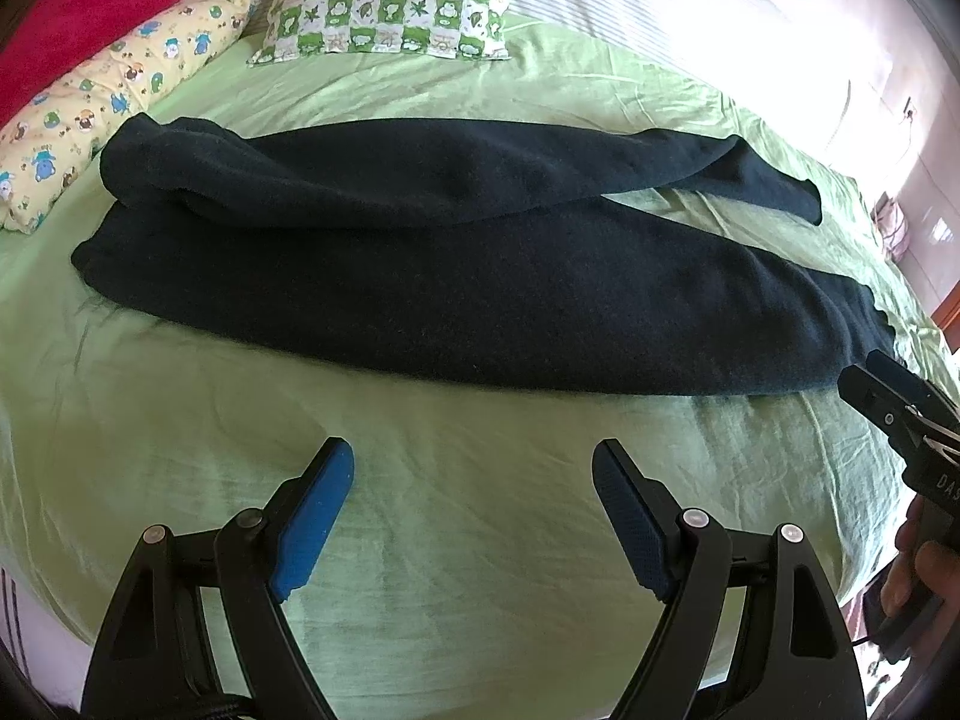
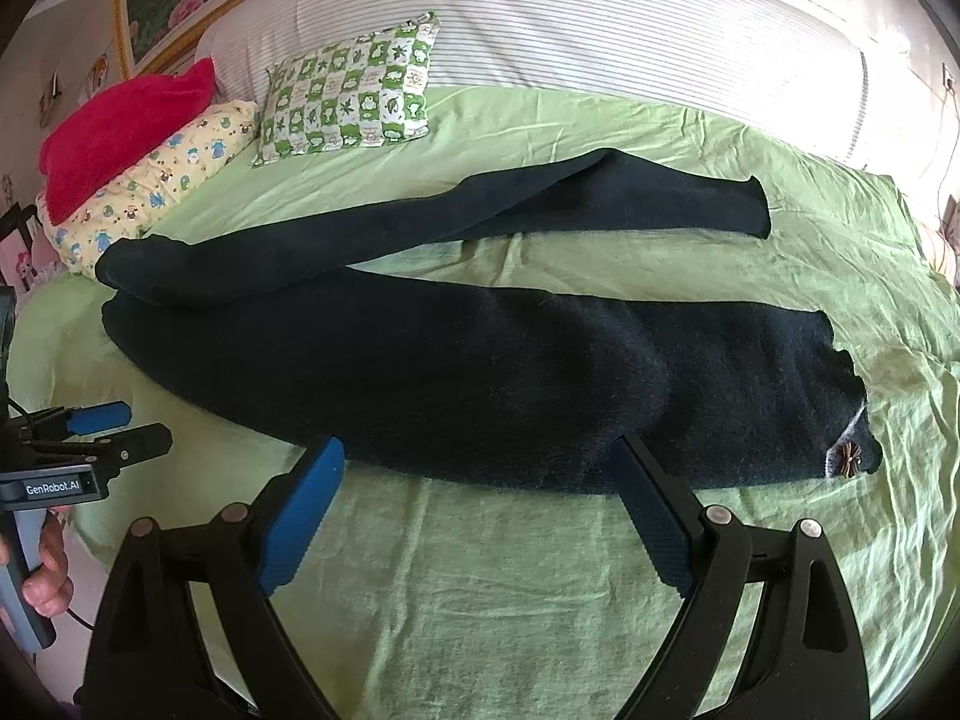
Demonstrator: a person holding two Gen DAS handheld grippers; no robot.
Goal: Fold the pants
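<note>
Dark navy pants [image 1: 456, 276] lie stretched across a green bed sheet [image 1: 420, 510], the two legs splayed in a narrow V that meets at the left. In the right wrist view the pants [image 2: 510, 384] show a small brown bow [image 2: 847, 457] at the near leg's right end. My left gripper [image 1: 474, 468] is open and empty above the sheet, short of the pants' near edge. My right gripper [image 2: 480, 462] is open and empty, its fingertips just at the near edge of the near leg. The right gripper also shows in the left wrist view [image 1: 900, 414] by the pants' right end.
A green checked pillow [image 1: 396, 0], a yellow cartoon pillow [image 1: 114, 96] and a red blanket [image 1: 90, 18] lie at the head of the bed. A striped white headboard [image 2: 570, 36] stands behind. The bed's edge drops off at the right [image 1: 936, 330].
</note>
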